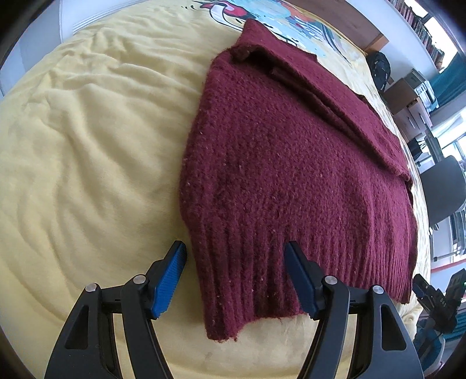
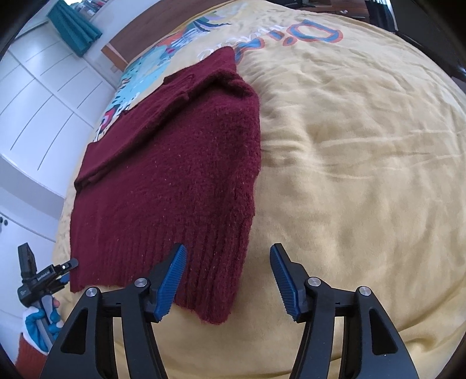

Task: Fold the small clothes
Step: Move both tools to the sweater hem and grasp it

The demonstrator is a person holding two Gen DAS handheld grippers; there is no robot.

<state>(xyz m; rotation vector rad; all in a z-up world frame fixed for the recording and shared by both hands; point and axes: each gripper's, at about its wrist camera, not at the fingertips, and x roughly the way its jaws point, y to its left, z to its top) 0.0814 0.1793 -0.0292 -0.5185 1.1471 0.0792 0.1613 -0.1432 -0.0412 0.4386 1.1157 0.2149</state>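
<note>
Maroon sweater (image 1: 285, 175) lay folded on the yellow bed cover (image 1: 87, 145), ribbed hem toward the near edge. Left gripper (image 1: 236, 277) and right gripper (image 2: 227, 280) both stood apart, each straddling one hem corner, pads not pressing.

a bedroom at home; yellow printed bedspread (image 2: 364, 145), white wardrobe doors (image 2: 43, 96).

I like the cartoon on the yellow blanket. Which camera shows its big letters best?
The right wrist view: the orange and blue letters lie beyond the dark red knitted sweater. The left wrist view shows only some of the picture, no letters.
</note>
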